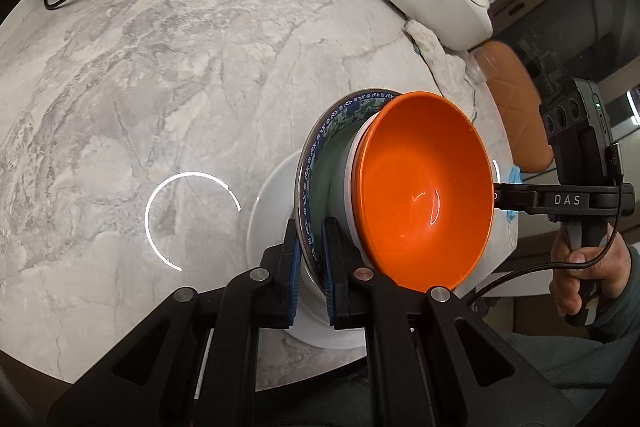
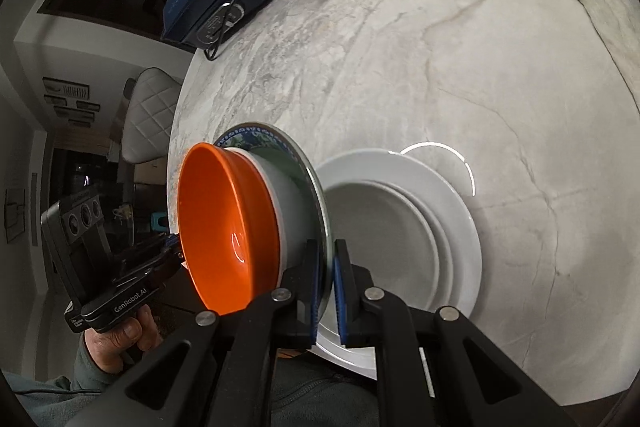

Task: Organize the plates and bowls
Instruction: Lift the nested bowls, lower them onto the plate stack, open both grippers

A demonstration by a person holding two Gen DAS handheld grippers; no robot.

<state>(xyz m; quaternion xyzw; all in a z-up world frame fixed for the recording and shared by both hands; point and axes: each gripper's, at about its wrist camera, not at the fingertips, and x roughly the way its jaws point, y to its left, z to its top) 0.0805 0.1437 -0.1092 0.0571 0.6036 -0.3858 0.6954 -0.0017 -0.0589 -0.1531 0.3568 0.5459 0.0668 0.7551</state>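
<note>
gripping patterned plate [image 1: 316,147] rim | glossy orange bowl [image 1: 428,195] | possibly white bowl beneath

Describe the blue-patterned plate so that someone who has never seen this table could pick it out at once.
Start at the round marble table and find the stack of white plates at its near edge. Just above that stack, both tongs, left and right, grip one plate by opposite rims: the blue-patterned plate. Unlike the plain white plates, its rim bears a blue-and-white pattern, and it carries a white bowl with an orange bowl nested inside.
</note>
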